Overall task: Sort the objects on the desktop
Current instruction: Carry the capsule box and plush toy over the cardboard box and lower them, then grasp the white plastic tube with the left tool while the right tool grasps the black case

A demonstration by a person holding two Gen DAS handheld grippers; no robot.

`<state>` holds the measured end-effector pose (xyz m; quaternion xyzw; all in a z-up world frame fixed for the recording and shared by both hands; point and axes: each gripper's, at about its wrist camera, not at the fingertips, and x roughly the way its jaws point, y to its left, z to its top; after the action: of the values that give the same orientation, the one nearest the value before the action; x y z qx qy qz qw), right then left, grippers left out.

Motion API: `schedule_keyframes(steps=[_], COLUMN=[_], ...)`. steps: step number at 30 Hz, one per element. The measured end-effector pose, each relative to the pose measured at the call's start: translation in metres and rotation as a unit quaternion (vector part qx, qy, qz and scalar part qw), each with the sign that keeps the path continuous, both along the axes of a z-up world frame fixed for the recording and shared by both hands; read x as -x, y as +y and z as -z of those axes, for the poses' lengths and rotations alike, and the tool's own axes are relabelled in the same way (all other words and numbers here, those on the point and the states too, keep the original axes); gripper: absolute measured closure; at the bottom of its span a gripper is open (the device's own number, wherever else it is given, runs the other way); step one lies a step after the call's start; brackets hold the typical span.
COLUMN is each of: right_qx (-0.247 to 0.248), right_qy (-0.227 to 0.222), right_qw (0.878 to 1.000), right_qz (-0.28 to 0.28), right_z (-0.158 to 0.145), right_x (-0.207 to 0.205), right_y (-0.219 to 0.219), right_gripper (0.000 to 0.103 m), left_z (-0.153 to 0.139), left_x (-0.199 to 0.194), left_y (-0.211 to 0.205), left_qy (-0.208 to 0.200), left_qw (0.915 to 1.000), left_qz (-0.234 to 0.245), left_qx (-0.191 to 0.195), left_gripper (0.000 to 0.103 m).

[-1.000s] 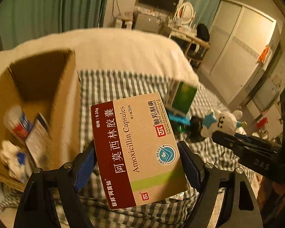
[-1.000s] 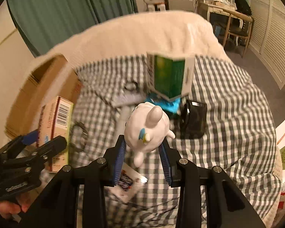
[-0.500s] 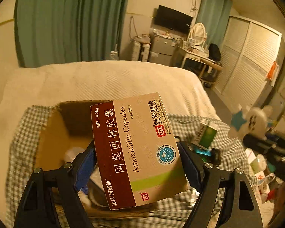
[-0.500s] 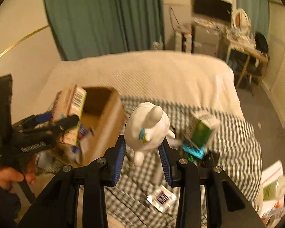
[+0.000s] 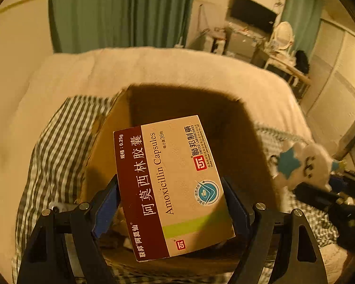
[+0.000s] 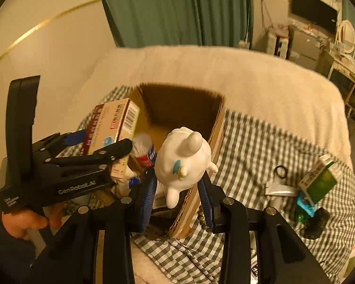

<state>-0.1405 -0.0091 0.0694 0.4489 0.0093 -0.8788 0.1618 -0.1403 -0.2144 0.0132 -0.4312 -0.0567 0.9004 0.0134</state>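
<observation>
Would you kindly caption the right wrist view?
Right hand-held gripper holds white toy figure above cardboard box.

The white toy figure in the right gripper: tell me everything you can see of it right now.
The white toy figure is a glossy, rounded cartoon animal that looks like hard plastic or ceramic, with stubby ears or limbs and a blue and yellow mark on its side. The left wrist view shows a blue star shape and dark eye markings on it. The right gripper holds it by its lower body between blue pads, tilted, in the air above the near wall of the open cardboard box. Only the pads touch it.
</observation>
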Motion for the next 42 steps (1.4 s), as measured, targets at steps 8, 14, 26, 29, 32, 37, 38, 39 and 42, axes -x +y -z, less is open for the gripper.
schedule_keyframes(steps=[8,14,26,29,32,37,38,39,42], right_qx=[0.014,0.046,0.014,-0.004,-0.011,-0.034,-0.037,-0.04,-0.043], right_qy=[-0.002,0.032,0.047,0.049,0.049,0.05,0.052,0.054,0.06], right_qw=[1.0,0.998,0.995,0.992,0.989,0.98,0.978,0.976,0.97], right_qz=[-0.011,0.006,0.09,0.114,0.139,0.187,0.198,0.206,0.231], right_z=[0.022,0.005,-0.025,-0.03,-0.034,-0.042,-0.044,-0.046,-0.049], right_x=[0.015,0.017,-0.029,-0.046,-0.066,-0.098,-0.105,-0.111,-0.128], right_y=[-0.004,0.006,0.073,0.097,0.125,0.168,0.179,0.187,0.214], right_gripper=[0.066,0.042,0.042,0.042,0.042,0.042,0.042,0.042,0.042], left_z=[0.027,0.018,-0.033,-0.039,-0.042,-0.033,-0.029,-0.023,-0.005], left_x=[-0.003,-0.012,-0.043,-0.051,-0.059,-0.075,-0.077,-0.08,-0.084], left_y=[-0.021,-0.015,0.052,0.085,0.123,0.174,0.182,0.192,0.217], left_qy=[-0.043,-0.04,0.025,0.034,0.035,0.03,0.025,0.019,0.003], left_qw=[0.9985,0.9985,0.9996,0.9988,0.9969,0.9931,0.9922,0.9907,0.9875], left_qz=[-0.024,-0.038,0.007,0.035,0.071,0.113,0.122,0.134,0.157], left_qx=[-0.022,0.002,0.003,0.003,-0.001,-0.002,0.0,0.002,0.018], left_gripper=[0.018,0.007,0.007,0.007,0.007,0.007,0.007,0.007,0.007])
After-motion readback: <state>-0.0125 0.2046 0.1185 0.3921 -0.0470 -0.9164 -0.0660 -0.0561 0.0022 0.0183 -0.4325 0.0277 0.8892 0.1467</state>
